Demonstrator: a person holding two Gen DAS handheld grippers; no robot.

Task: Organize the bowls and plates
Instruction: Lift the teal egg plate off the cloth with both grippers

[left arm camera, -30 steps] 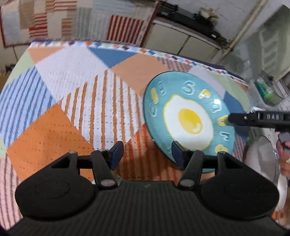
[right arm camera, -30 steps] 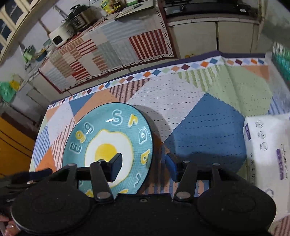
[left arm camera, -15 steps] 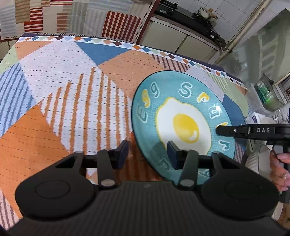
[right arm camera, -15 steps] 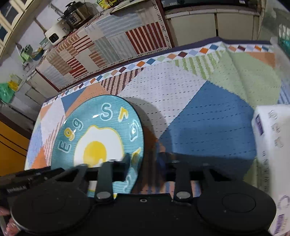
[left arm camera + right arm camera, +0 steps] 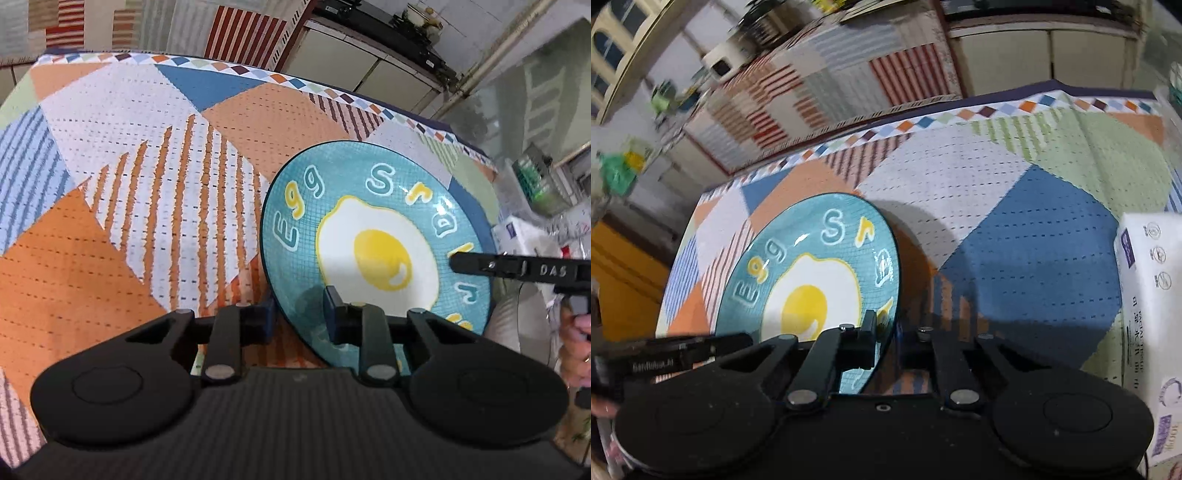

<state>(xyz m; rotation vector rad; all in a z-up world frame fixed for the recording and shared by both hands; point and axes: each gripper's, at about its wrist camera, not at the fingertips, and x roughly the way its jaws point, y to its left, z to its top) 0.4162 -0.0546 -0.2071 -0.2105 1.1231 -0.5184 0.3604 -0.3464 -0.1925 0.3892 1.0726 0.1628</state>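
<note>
Patchwork tablecloth on a kitchen table, cabinets behind; one teal plate gripped from two sides.

Left wrist view: the plate, teal with a fried-egg print and "Egg" lettering, sits tilted, its near left rim raised off the cloth. The left gripper pinches that rim, one finger under the plate, one on its face. The right gripper reaches in from the right over the plate's far edge; a hand holds it. A pale bowl shows just behind the plate, partly hidden. Right wrist view, somewhat blurred: the right gripper straddles the plate's near right rim, fingers narrowed on it, apparently clamped though contact is hard to see. A white tissue box lies on the cloth to the right, well apart.
</note>
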